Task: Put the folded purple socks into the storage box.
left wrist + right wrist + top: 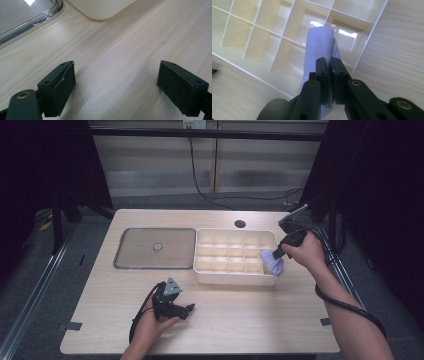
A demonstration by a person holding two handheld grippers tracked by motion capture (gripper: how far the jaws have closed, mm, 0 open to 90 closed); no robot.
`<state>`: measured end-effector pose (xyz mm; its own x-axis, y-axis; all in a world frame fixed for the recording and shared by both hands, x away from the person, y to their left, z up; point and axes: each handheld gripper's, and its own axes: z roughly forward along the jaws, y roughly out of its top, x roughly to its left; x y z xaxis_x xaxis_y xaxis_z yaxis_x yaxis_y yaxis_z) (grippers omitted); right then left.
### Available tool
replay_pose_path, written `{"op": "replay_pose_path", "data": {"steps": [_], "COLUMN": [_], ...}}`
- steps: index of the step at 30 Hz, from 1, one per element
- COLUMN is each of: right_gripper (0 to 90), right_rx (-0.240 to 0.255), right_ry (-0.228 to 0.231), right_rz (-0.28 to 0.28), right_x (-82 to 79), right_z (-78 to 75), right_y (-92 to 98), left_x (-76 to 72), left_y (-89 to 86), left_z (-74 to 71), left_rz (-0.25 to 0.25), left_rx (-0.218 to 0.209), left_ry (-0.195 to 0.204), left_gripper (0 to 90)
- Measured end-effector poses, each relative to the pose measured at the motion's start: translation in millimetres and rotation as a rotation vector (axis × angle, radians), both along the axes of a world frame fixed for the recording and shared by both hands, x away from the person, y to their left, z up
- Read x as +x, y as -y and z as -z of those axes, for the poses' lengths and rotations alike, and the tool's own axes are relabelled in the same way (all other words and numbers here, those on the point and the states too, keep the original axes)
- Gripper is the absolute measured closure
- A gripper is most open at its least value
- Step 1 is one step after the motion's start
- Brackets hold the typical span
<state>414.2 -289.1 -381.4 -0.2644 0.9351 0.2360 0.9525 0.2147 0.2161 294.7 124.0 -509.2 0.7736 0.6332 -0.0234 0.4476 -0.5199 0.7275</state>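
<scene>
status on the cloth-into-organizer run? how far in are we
Early. Done: the right gripper is clamped on the pale lilac rolled cloth and holds it over the right-hand end of the cream divided box. In hand: getting that roll into a compartment; it is not yet released. Left: the other compartments look empty. The left gripper sits open over the table, holding nothing.

bare table (250, 315) in front wide open, divided box (215, 251) and flat tray (135, 247) blocking mid-table
</scene>
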Motion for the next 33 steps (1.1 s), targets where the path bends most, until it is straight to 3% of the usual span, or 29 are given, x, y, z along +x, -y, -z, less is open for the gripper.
{"op": "replay_pose_path", "data": {"steps": [5, 21, 33], "right_gripper": [86.0, 85.7, 85.2], "right_rx": [0.009, -0.023, -0.034], "right_ry": [0.023, 0.006, -0.011], "right_rz": [-0.002, -0.053, -0.057], "right_x": [1.3, -3.0, -5.1], "right_z": [0.0, 10.8, 20.1], "right_y": [1.4, -2.2, -0.4], "left_x": [0.0, 0.1, 0.3], "left_y": [0.0, -0.2, -0.7], "left_z": [0.0, -0.2, -0.5], "left_rz": [0.000, 0.001, 0.007], "left_rx": [0.000, 0.005, 0.013], "left_ry": [0.000, 0.004, 0.003], "left_gripper": [14.5, 14.5, 14.5]}}
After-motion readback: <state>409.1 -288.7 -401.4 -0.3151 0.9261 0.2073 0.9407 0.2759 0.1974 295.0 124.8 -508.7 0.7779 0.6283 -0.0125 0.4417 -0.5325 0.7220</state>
